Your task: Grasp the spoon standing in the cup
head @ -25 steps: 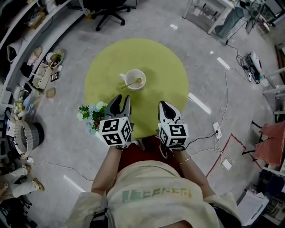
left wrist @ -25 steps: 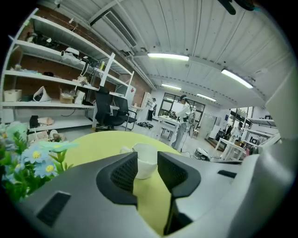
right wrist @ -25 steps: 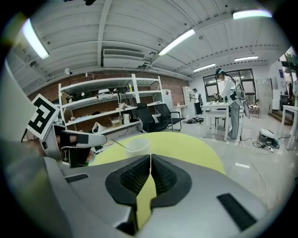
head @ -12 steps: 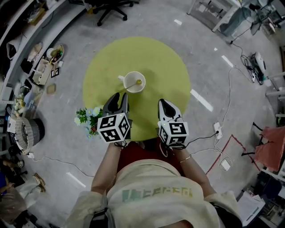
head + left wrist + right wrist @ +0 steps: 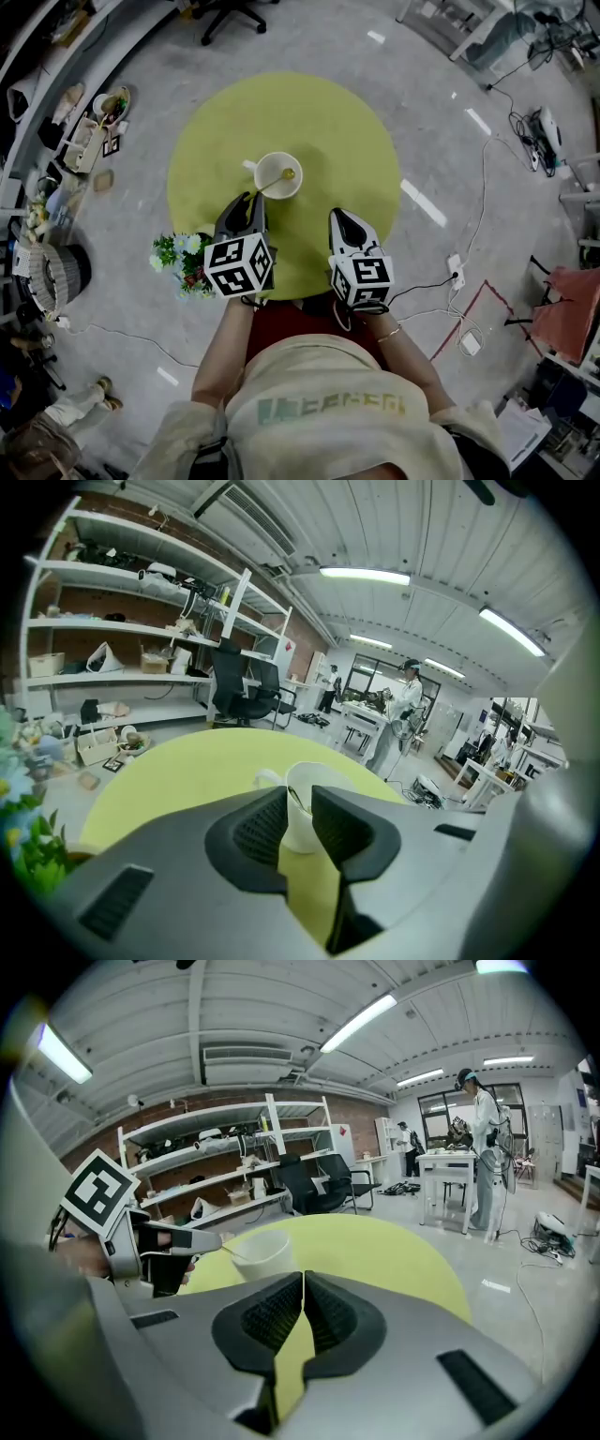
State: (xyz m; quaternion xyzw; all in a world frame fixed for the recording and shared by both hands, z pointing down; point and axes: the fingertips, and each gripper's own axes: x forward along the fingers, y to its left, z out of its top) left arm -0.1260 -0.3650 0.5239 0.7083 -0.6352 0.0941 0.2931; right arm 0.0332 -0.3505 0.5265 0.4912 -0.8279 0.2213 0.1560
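Left claw [image 5: 247,200] was set to a narrow gap, with nothing clamped between the jaws; in the left gripper view [image 5: 299,806] the gap framed the white cup [image 5: 312,778] and the thin spoon [image 5: 295,799] leaning in it. Right claw [image 5: 345,221] hung back over the near edge of the round yellow-green counter [image 5: 328,122], jaws pressed together on nothing [image 5: 302,1283], and seemed to have no part in the grasp. Cup [image 5: 269,164] stood upright near the middle of the counter, handle on its far-left side. Spoon [image 5: 277,179] lay slanted across the cup, bowl toward the far-right rim, handle rising over the near-left rim toward the left claw. From the right gripper view, the left claw's tips sat just beside the end of the spoon handle [image 5: 236,1254], close to the cup [image 5: 262,1252]; contact could not be confirmed from any view. Judged step: the final approach, grasp not yet made. Next move would call for easing the left claw forward so the handle passes between the jaws, then closing on it above the rim. The narrow gap leaves little margin, and a sideways miss could knock the handle or nudge the cup.
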